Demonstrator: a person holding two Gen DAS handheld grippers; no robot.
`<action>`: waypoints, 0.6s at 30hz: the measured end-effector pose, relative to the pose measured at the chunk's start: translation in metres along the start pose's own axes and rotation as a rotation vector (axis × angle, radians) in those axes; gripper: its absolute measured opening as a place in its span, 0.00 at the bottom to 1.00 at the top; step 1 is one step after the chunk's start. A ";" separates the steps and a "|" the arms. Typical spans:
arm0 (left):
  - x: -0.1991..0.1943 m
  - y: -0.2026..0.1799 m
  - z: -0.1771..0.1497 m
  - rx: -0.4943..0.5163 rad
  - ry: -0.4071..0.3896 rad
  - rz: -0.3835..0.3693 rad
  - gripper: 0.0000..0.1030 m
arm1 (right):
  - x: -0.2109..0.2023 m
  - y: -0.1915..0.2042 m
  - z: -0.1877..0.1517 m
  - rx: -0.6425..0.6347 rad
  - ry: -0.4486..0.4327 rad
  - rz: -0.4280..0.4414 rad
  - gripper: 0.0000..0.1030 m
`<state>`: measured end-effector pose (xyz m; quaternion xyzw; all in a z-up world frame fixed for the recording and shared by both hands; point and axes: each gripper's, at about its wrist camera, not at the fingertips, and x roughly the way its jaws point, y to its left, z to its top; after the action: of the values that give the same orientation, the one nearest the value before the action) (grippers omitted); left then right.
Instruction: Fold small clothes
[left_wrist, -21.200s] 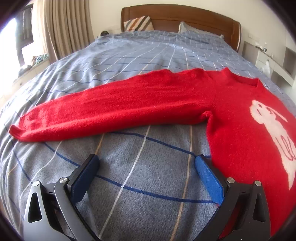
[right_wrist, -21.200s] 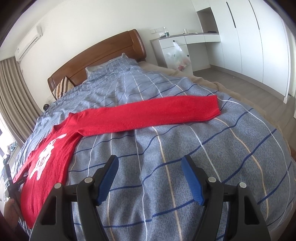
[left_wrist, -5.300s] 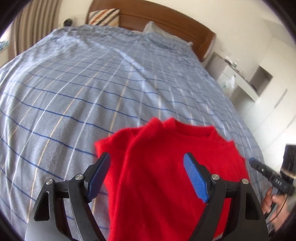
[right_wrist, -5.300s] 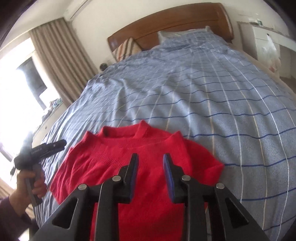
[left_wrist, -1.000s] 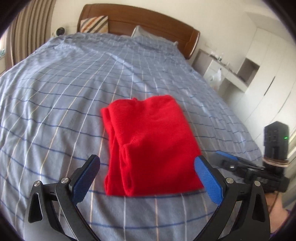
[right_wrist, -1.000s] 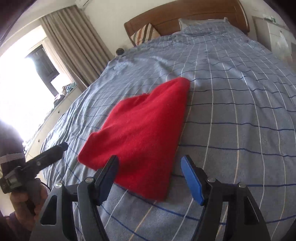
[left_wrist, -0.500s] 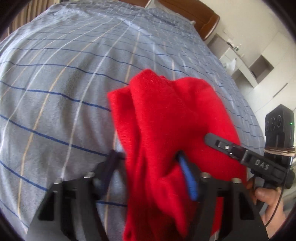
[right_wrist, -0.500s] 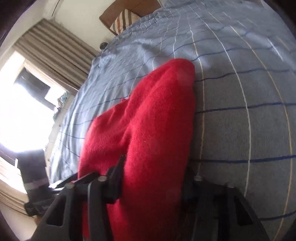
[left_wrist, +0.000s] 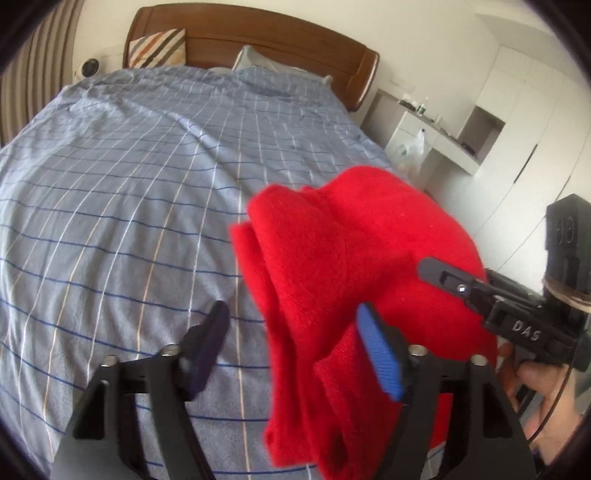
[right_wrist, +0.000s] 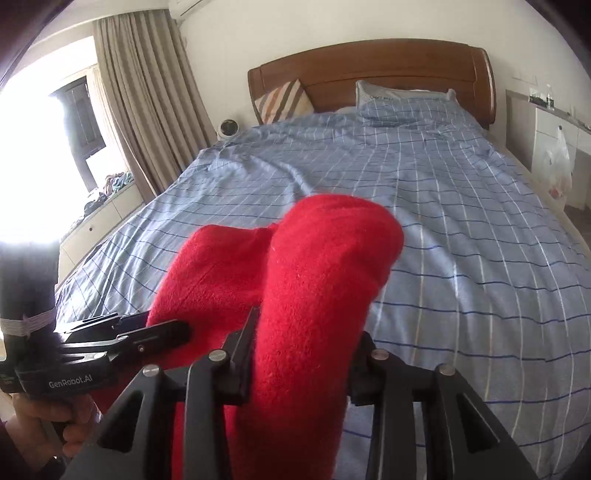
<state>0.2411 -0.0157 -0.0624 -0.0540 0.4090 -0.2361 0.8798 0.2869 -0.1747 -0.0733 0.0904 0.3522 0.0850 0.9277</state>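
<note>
Sweater (right_wrist: 314, 295), folded into a thick red bundle, is hanging above the bed (left_wrist: 129, 184), clear of the checked cover in both views. The right gripper (right_wrist: 301, 363) is pinching it: its jaws are pressed into the wool from both sides near the bundle's lower end, and the cloth is rising forward and up from that grip toward the headboard (right_wrist: 369, 70).

The left gripper (left_wrist: 295, 343) is standing wide. In its own view the dark left finger is well clear of the cloth, while the blue pad (left_wrist: 378, 356) is lying against or just in front of the red wool; whether it is touching cannot be told. It is gripping nothing.

So the bundle's long axis is running away from both claws toward the headboard, and it is lying to the right of the left claw's gap, not between the fingers. The right hand is the one carrying the weight. Judging from this, the folding itself looks finished, and setting the bundle down is depending on the right hand alone, with the loose layers on the left side likely to sag or slip open.
</note>
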 end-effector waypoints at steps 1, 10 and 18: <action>0.002 -0.001 -0.012 0.009 -0.002 0.040 0.87 | -0.005 -0.013 -0.008 0.006 0.018 -0.040 0.69; -0.051 -0.017 -0.130 0.189 -0.063 0.340 0.98 | -0.067 -0.079 -0.147 0.026 0.175 -0.286 0.82; -0.101 -0.049 -0.164 0.138 -0.022 0.454 1.00 | -0.135 -0.009 -0.198 0.042 0.139 -0.258 0.88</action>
<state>0.0452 0.0037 -0.0863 0.0972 0.3840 -0.0589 0.9163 0.0556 -0.1925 -0.1346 0.0576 0.4262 -0.0363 0.9021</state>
